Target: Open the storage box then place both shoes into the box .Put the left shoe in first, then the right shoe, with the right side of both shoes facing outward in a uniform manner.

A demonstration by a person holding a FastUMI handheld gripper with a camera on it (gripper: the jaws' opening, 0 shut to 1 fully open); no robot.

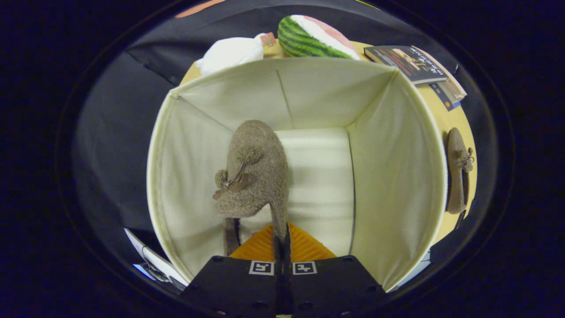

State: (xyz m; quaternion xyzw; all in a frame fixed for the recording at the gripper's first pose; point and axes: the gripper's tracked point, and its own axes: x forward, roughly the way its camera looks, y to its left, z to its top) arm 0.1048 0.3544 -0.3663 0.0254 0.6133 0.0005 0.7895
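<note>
Gripper view looks down into the open storage box [397,176], its pale fabric walls standing on all four sides. Nearest, the gripper [281,236] has its two fingers pressed together on the thin heel edge of a fuzzy brown shoe [258,172], so the claw is pinching that shoe. It hangs inside the box just ahead of the fingers, toe pointing away toward the far wall, its small bow and pompom (on the side toward the box's left wall) in plain sight. Whether its sole touches the box floor cannot be told. Outside the right wall, the second shoe [457,174] lies on the yellow table [446,119]. Beyond the far wall sit a white plush [229,53], a watermelon-slice cushion [315,37] and books [417,62].
</note>
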